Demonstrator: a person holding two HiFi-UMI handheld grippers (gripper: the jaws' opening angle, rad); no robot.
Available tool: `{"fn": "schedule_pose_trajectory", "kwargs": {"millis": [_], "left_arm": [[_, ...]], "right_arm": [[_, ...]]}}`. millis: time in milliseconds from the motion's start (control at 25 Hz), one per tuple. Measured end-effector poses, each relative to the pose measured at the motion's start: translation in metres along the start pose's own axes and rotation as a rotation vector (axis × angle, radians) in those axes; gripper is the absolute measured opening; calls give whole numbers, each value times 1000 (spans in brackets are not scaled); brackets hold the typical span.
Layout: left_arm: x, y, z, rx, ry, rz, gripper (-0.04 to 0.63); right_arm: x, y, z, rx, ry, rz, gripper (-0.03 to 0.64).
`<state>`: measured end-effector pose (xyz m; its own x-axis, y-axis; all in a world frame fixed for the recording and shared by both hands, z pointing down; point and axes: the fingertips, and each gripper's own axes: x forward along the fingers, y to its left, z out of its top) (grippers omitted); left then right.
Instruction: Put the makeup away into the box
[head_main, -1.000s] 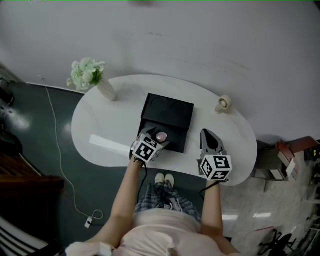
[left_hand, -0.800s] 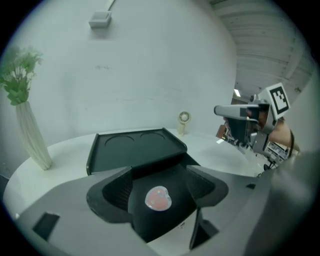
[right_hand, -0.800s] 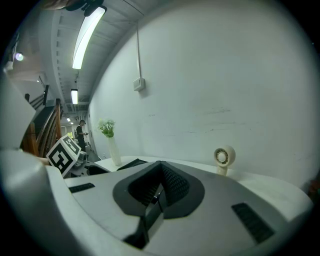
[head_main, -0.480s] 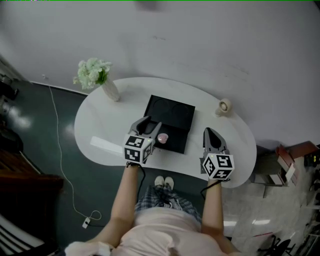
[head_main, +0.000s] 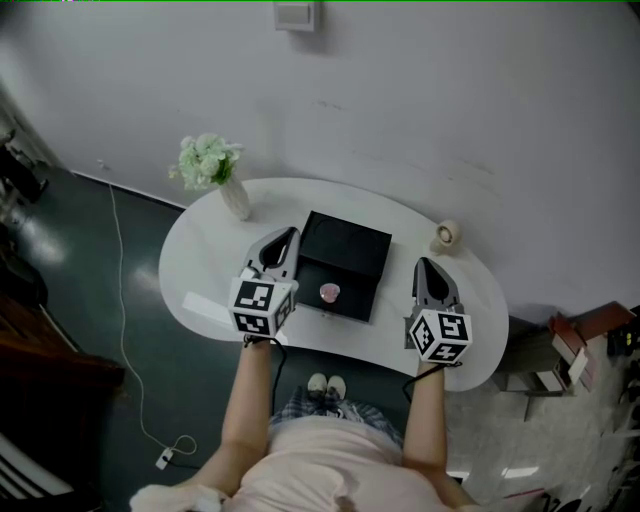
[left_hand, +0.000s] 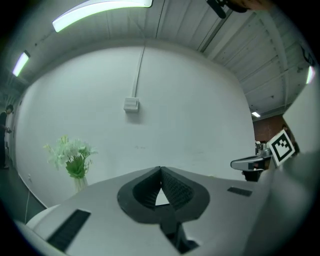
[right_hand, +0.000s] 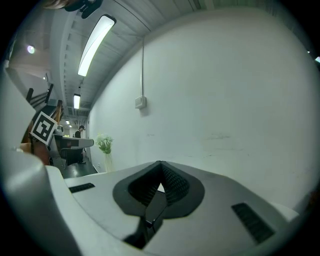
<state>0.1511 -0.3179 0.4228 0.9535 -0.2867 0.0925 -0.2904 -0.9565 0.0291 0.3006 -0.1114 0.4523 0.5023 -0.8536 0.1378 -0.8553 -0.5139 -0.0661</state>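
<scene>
With the pink makeup pot (head_main: 329, 292) lying inside the black box (head_main: 350, 245) near its front edge, and the left gripper (head_main: 284, 240) and right gripper (head_main: 430, 268) flanking the box with jaws pinched together on nothing, the step looks finished, so hands are best held clear of the box.

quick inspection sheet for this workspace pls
surface: white table, rounded, mostly bare
job's things: black box open; pink makeup item lies in its near part
clutter: vase of flowers, small round cream object, flat white strip
grippers: left gripper and right gripper both shut, nothing between the jaws, pointing at the wall
cables: white cable runs over the floor left of the table
surroundings: white wall, dark floor
</scene>
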Motion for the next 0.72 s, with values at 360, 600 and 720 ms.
{"fn": "schedule_pose_trajectory", "kwargs": {"millis": [360, 600, 720], "left_arm": [[-17, -5, 31, 31, -64, -9, 25], [-22, -8, 38, 32, -78, -8, 25], [-24, -9, 38, 35, -74, -7, 25]], "right_arm": [[-8, -4, 26, -8, -59, -24, 15], [-13, -3, 31, -18, -70, -20, 15], [-15, -4, 30, -19, -66, -22, 15]]}}
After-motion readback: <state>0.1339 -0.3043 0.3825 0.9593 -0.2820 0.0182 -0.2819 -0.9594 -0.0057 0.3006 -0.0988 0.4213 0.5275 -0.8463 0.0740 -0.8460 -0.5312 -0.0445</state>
